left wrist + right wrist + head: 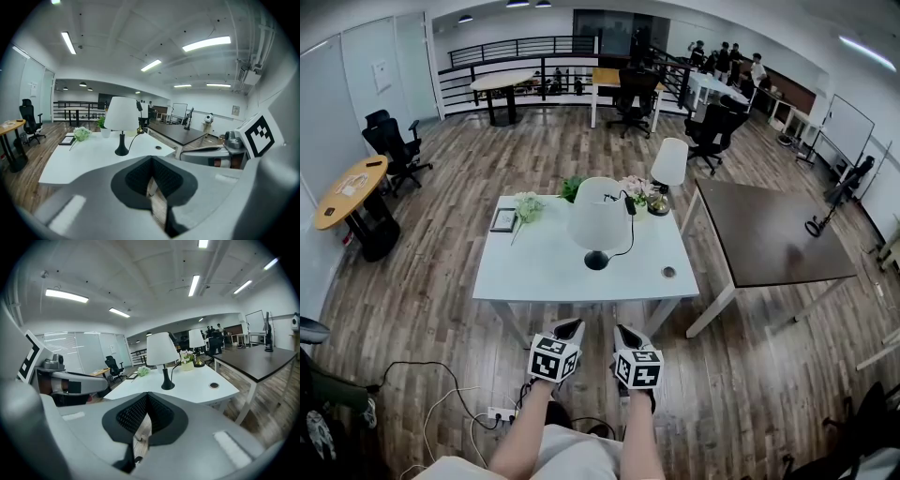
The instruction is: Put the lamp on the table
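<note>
Lamp [598, 225] with the white shade and black base is standing upright on the white table [534, 272], roughly mid-table and a bit toward the back. Its black cord [629, 234] loops off to the right side of the base. Nothing is touching it.

Behind it along the far edge there's a small potted plant [572, 187], some pinkish flowers [635, 187], and a second white-shaded lamp [669, 161] at the back right corner. Off to the left sits a pale green bouquet [528, 204] next to a dark picture frame [503, 220]. A round cable hole [668, 272] is near the front right corner of the top.

Both tools are well short of the table, held low over the wood floor [441, 309] in front of its near edge. The left gripper [570, 326] has its jaws pressed together with nothing between them, just a thin sliver of floor showing in its own view [151, 161]. Same deal with the right gripper [625, 331]: jaws closed up, empty [147, 397]. They sit side by side, close to each other, both aimed at the table.

A dark brown table [769, 230] stands just right of the white one, and a round wooden table [347, 187] with a black office chair [394, 145] sits far left.
</note>
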A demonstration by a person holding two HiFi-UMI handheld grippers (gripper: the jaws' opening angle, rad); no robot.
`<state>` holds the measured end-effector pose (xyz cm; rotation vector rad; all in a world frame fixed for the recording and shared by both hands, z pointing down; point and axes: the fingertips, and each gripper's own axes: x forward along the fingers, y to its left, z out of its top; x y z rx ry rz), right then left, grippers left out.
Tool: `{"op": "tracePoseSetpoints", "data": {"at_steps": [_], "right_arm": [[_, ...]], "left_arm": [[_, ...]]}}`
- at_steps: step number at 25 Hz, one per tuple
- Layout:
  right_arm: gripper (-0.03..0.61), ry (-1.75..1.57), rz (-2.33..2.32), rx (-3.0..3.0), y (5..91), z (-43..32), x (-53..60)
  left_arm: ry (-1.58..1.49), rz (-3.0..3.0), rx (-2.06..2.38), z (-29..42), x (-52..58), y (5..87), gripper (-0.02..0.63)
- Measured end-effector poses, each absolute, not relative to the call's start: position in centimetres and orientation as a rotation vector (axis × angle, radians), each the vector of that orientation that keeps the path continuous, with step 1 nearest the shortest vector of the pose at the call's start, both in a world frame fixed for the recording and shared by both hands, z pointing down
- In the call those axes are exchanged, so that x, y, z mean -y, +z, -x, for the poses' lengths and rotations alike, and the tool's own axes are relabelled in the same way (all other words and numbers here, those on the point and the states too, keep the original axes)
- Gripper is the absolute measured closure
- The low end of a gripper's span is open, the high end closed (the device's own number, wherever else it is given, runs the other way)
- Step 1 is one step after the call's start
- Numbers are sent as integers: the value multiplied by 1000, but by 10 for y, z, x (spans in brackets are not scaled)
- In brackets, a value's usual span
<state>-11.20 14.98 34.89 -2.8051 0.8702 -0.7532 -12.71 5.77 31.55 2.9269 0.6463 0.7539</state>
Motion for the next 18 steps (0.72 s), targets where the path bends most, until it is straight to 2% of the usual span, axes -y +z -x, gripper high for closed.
{"op": "tracePoseSetpoints", "data": {"at_steps": [18], "right_arm": [[554,-625,2848,-857,326,118,-154]], "left_arm": [[651,-2973,-663,133,-61,297,614]]}}
